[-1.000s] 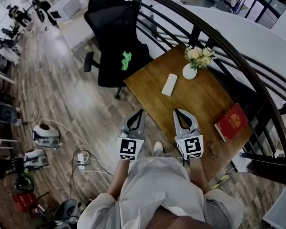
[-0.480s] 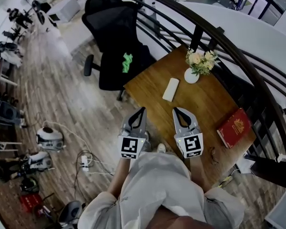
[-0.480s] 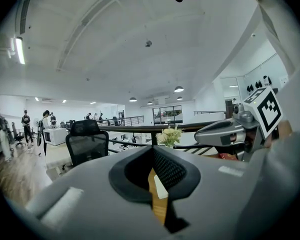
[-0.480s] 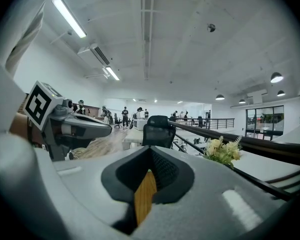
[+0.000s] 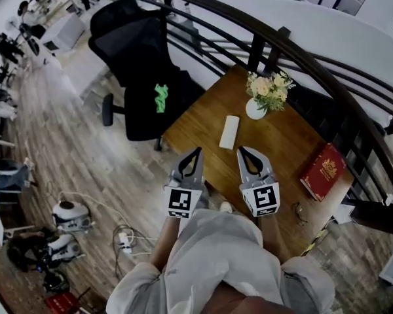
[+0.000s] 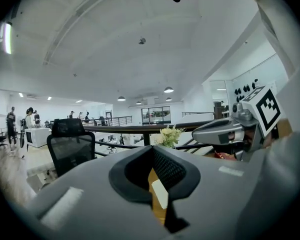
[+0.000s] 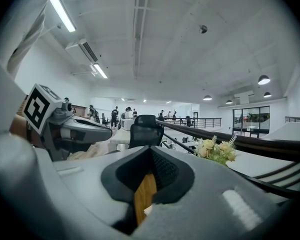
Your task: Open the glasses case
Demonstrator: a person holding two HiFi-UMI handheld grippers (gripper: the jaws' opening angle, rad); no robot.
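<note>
In the head view a white oblong glasses case lies closed on the wooden table, a little beyond both grippers. My left gripper hangs over the table's near left edge, and its jaws meet at the tip with nothing in them. My right gripper is beside it over the tabletop, also shut and empty. The case lies just beyond the gap between the two tips, and neither touches it. In the left gripper view a pale strip shows through the jaw loop. The right gripper view shows only table wood there.
A white vase of flowers stands behind the case. A red book lies at the table's right end. A black office chair with a green item stands left of the table, a dark railing curves behind it, and cables and devices lie on the floor.
Both grippers, side by side and still shut, have come nearer the case; the table and case now sit lower in the head view, closer to the tips.
</note>
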